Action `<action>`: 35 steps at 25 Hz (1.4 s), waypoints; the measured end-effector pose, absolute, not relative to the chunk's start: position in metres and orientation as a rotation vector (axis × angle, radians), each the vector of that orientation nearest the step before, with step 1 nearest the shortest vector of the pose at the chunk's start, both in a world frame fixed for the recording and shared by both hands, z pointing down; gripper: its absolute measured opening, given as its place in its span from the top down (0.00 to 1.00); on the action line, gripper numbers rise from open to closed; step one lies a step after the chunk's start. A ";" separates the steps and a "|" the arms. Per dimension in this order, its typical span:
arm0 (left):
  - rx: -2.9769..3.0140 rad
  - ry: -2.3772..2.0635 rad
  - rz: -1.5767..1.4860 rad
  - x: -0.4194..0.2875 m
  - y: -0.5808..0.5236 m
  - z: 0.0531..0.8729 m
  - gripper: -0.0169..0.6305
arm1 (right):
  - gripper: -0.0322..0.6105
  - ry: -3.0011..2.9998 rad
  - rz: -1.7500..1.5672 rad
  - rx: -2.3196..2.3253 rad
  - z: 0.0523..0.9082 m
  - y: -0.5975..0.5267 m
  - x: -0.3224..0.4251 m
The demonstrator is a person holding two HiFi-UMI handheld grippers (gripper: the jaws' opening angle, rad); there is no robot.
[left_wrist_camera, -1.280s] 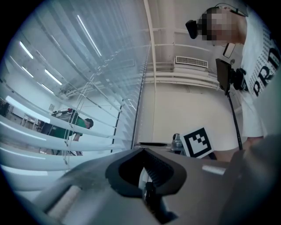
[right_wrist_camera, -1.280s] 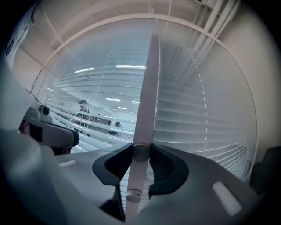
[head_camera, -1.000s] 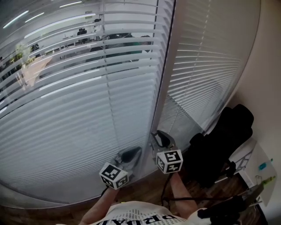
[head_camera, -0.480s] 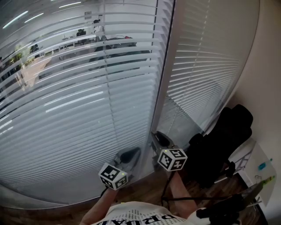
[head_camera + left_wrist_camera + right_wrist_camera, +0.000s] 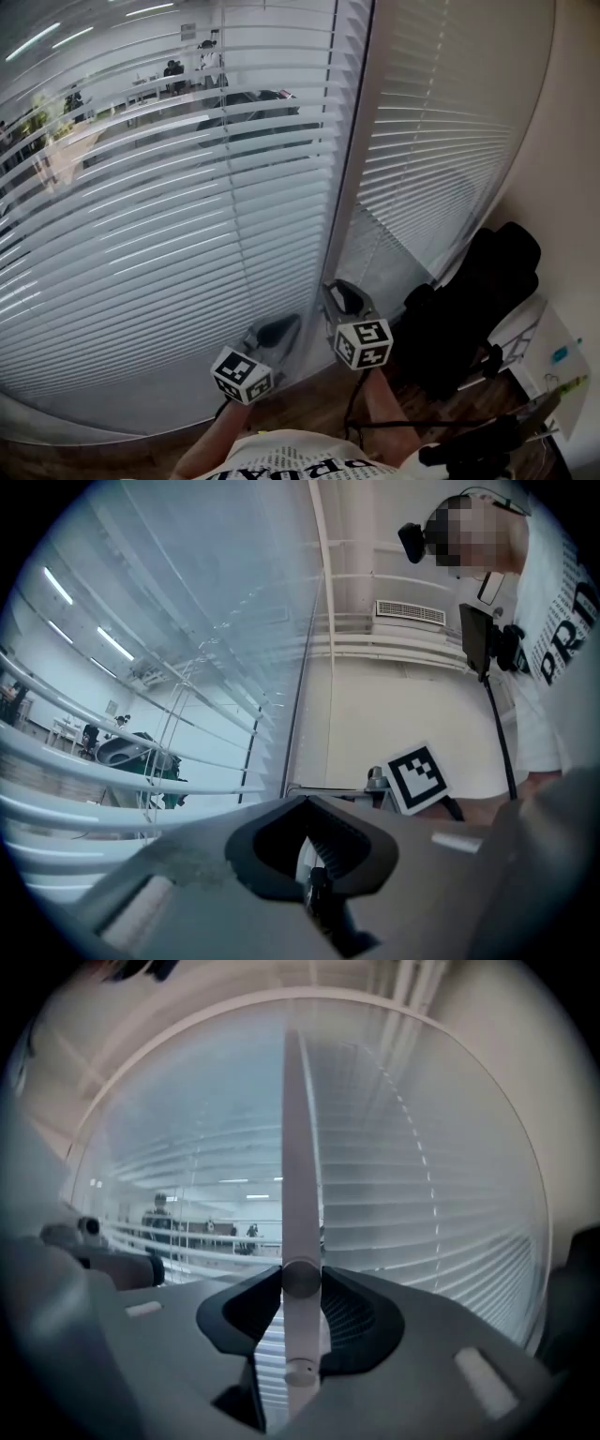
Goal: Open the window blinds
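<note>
Turning the window blinds open by the white tilt wand [image 5: 298, 1166], pinched between the jaws of the right hand-held gripper [image 5: 332, 287].

Showing wider gaps between the slats of the left blind [image 5: 169, 234] than a second ago, with more of the lit office beyond now in sight; leaving the right blind [image 5: 441, 141] as flat as before. Holding both grippers where they were, low by the white frame [image 5: 349, 141] between the two blinds, with the left hand-held gripper [image 5: 287, 323] pressed together on nothing, just beside the right one and close to the bottom slats. Standing over a brown wooden floor [image 5: 309, 405], with a beige wall [image 5: 574, 141] at the right, a black heap [image 5: 478, 300] at its foot and a white table [image 5: 548, 352] in the corner.
</note>
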State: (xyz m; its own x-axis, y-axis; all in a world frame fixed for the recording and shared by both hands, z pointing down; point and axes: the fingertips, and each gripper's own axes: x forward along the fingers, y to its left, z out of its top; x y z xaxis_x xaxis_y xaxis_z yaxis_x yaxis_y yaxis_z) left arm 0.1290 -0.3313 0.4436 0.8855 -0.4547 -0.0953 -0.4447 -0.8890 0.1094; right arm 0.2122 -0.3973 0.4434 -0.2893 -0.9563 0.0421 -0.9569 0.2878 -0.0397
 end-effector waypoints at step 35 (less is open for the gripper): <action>2.932 -0.713 -0.206 0.126 -0.336 0.447 0.99 | 0.74 -2.470 -0.056 1.774 0.438 -0.398 0.207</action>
